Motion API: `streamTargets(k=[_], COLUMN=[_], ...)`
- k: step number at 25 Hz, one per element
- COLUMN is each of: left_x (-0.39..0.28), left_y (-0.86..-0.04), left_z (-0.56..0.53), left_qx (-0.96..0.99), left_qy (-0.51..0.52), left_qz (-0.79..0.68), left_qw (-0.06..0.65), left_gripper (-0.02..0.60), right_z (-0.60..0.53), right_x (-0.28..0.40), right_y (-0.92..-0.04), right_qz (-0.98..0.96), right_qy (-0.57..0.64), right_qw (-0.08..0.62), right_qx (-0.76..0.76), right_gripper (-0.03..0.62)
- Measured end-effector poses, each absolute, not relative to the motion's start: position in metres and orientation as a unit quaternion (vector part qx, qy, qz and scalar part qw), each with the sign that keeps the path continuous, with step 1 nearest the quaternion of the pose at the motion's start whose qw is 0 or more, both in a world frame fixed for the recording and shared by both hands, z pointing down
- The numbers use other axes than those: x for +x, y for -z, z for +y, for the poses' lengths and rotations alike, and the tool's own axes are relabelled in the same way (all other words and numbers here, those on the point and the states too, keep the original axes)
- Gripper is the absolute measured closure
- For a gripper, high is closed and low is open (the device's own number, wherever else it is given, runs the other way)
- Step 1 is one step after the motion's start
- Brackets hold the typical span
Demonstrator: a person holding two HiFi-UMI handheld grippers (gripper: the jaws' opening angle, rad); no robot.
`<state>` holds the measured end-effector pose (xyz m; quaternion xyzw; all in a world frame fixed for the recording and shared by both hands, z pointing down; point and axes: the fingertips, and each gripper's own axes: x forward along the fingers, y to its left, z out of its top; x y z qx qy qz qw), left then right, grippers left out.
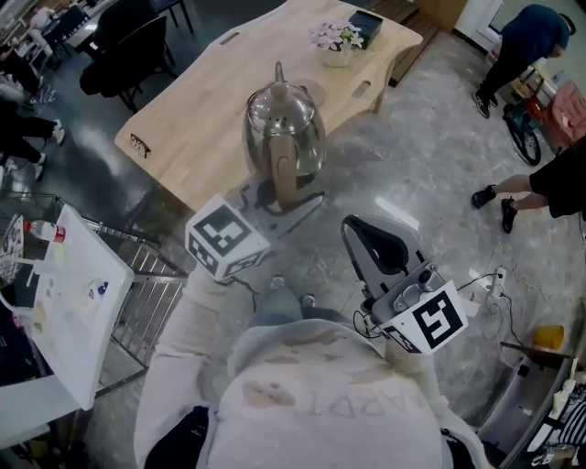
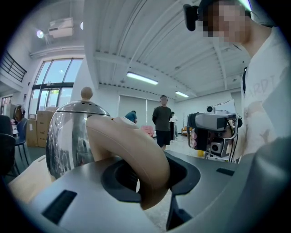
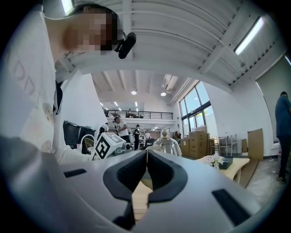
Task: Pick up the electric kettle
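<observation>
A shiny steel electric kettle (image 1: pixel 284 124) with a beige handle (image 1: pixel 286 179) hangs over the near edge of the wooden table (image 1: pixel 197 110) and looks clear of its top. My left gripper (image 1: pixel 279 197) is shut on that handle. In the left gripper view the handle (image 2: pixel 132 145) sits clamped between the dark pads (image 2: pixel 120 182), with the kettle body (image 2: pixel 68 141) just beyond. My right gripper (image 1: pixel 359 229) hovers to the right over the floor, shut with nothing in it. In the right gripper view its pads (image 3: pixel 132 170) meet, and the kettle (image 3: pixel 166 145) shows ahead.
On the table's far end stand a pot of flowers (image 1: pixel 337 41) and a dark box (image 1: pixel 366 26); glasses (image 1: pixel 139 145) lie at its left edge. A wire rack (image 1: pixel 151 293) and a white board (image 1: pixel 64 293) are at the left. People (image 1: pixel 549 183) stand at the right.
</observation>
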<state>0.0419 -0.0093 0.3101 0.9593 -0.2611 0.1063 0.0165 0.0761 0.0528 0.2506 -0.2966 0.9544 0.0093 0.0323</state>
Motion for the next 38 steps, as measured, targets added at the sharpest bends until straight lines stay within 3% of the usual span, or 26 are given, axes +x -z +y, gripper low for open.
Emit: streamTargets(k=[25,38], left_x=[-0.024,-0.022], left_y=[-0.28,-0.258], left_z=[0.108,0.121], left_qx=[0.959,0.96], left_qy=[-0.076,-0.06], left_qz=[-0.272,-0.273], left_qw=[0.012,0.003], left_gripper=[0.462,0.462], right_z=[0.11,0.12], right_x=[0.003,0.001], right_y=[-0.254,-0.254], right_qz=[0.954,0.953], right_qy=[-0.017,-0.023], right_qw=[0.016,0.0], right_qx=[-0.299,-0.301], right_gripper=[0.574,0.576])
